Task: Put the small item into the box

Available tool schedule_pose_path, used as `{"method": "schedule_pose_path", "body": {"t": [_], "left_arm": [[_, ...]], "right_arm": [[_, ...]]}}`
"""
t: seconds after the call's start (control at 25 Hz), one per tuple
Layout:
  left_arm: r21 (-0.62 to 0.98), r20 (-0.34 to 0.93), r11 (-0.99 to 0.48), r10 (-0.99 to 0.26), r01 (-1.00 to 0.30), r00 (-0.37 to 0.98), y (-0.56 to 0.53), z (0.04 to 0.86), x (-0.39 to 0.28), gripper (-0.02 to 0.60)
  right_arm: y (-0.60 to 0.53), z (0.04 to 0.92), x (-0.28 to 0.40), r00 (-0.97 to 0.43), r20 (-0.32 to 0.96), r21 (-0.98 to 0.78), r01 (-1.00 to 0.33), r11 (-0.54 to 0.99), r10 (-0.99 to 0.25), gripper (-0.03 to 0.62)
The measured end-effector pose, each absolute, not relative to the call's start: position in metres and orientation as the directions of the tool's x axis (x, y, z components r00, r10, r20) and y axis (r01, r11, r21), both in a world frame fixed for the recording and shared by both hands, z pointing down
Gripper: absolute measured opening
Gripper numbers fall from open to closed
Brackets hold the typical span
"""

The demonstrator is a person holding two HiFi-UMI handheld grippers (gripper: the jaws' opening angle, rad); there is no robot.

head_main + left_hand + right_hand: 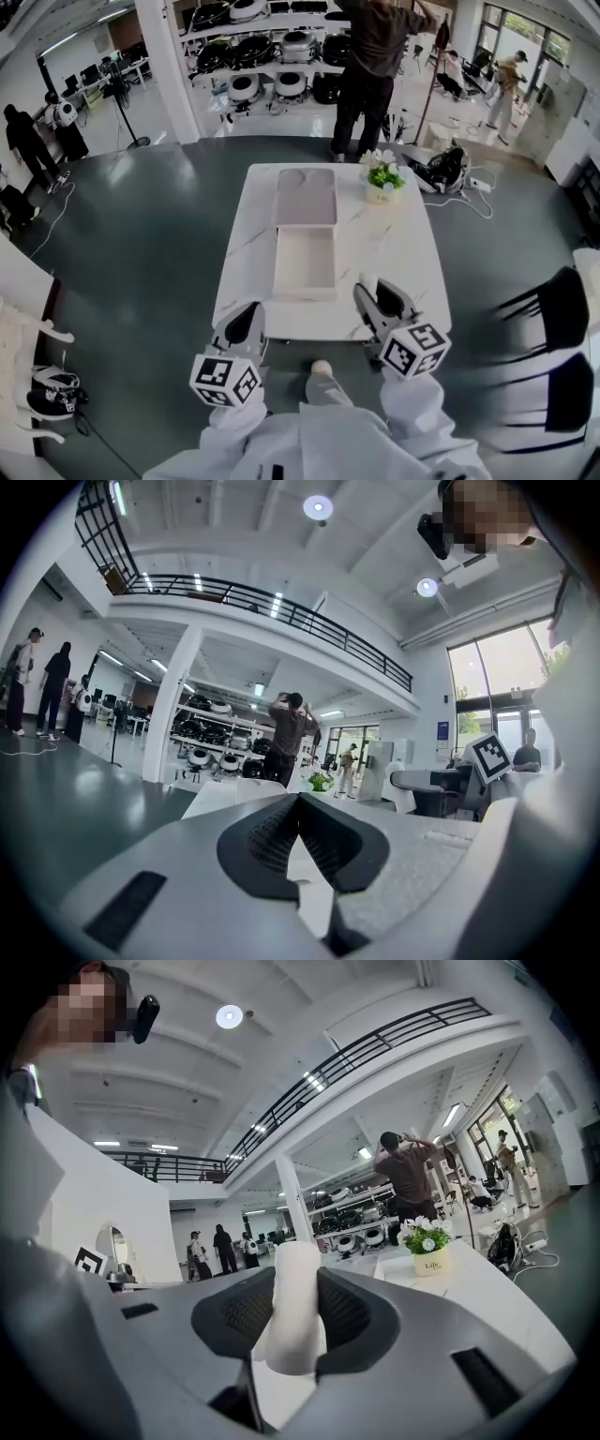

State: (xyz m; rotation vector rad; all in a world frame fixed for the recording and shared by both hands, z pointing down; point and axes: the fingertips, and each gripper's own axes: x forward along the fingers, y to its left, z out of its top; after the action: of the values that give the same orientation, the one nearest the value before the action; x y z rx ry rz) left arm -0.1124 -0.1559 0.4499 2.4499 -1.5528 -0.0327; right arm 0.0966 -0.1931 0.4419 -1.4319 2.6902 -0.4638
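The right gripper (375, 295) had its jaws pinching the white item (296, 1316), which stood upright between them. It hung over the near right part of the bench (398, 248), just right of the open box (305, 292) and not in it. The left gripper (251, 317) sat at the bench's near edge, its jaws pressed together on nothing. A flower pot (382, 180) stood by the far right corner.

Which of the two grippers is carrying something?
The right gripper: a small white roll stands clamped upright between its jaws. The left gripper has its tips together, with nothing between them.
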Motion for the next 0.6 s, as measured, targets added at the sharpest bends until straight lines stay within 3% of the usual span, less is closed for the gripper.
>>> {"method": "schedule_pose_path", "body": {"t": [0.6], "left_arm": [[0.27,0.175,-0.276,-0.928,-0.922,0.329,-0.25,0.484,-0.118,-0.002]], "right_arm": [[-0.313,0.461,0.076,-0.689,0.129,-0.3,-0.713,0.634,-0.713,0.121]]}}
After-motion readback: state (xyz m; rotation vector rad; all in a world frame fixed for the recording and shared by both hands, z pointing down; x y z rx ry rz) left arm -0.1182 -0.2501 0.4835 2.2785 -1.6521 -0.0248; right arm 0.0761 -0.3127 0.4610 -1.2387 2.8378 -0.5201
